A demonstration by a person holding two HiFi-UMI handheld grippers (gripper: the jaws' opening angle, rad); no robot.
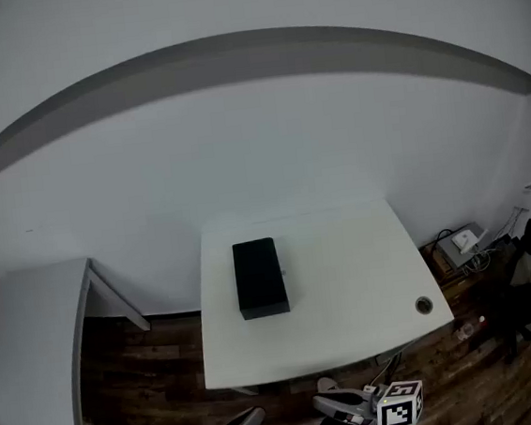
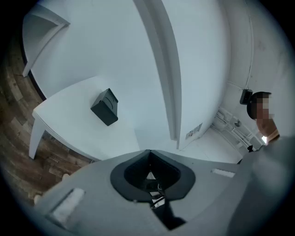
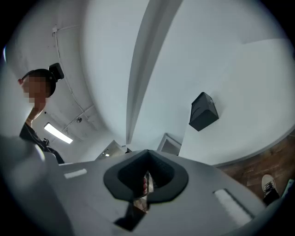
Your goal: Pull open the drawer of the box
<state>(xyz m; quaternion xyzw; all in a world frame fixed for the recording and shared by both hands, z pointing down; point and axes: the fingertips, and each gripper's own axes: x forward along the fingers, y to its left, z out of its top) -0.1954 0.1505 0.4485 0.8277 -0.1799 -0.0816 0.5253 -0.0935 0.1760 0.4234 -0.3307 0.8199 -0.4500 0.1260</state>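
Note:
A black rectangular box (image 1: 259,278) lies on the left half of a white table (image 1: 347,274), its long side running away from me. No open drawer shows on it. It appears small in the left gripper view (image 2: 106,107) and in the right gripper view (image 3: 203,112). Both grippers hang low in front of the table's near edge, well short of the box. My left gripper (image 1: 248,419) has its jaws closed together with nothing between them (image 2: 150,151). My right gripper (image 1: 325,402) is likewise shut and empty (image 3: 147,151).
A second white table (image 1: 25,345) stands to the left across a strip of dark wood floor (image 1: 140,361). A round cable hole (image 1: 423,305) sits near the table's right front corner. Boxes and cables (image 1: 462,245) lie on the floor at the right. A white wall runs behind.

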